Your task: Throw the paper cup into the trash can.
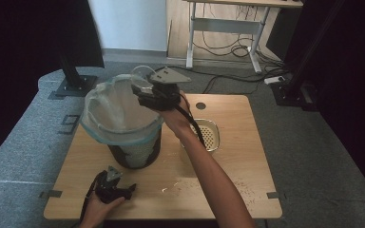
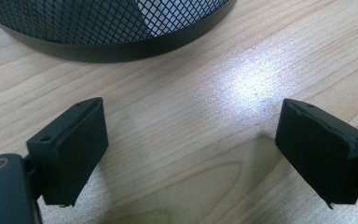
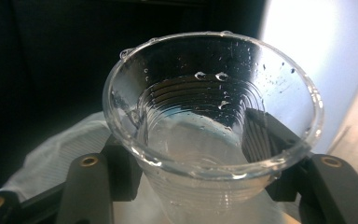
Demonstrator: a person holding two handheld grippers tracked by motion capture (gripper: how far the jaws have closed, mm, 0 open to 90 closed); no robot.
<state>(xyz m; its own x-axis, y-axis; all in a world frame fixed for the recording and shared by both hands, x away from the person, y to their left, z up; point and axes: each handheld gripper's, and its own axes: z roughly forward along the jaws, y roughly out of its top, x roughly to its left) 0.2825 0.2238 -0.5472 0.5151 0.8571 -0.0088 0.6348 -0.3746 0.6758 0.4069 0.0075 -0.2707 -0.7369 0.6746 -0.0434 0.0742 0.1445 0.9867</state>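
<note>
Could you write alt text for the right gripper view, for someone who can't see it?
A clear plastic cup, wet with droplets, sits between the right gripper's two black jaws, its open mouth facing the camera. Pale plastic of a bin liner lies below.

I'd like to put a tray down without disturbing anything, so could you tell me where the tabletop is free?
The table is bare along its right side, right of the metal strainer dish, though crumbs dot the near right. The far edge by the round hole is narrow. The left half is crowded: the lined mesh bin, the right gripper above it, the left gripper.
</note>
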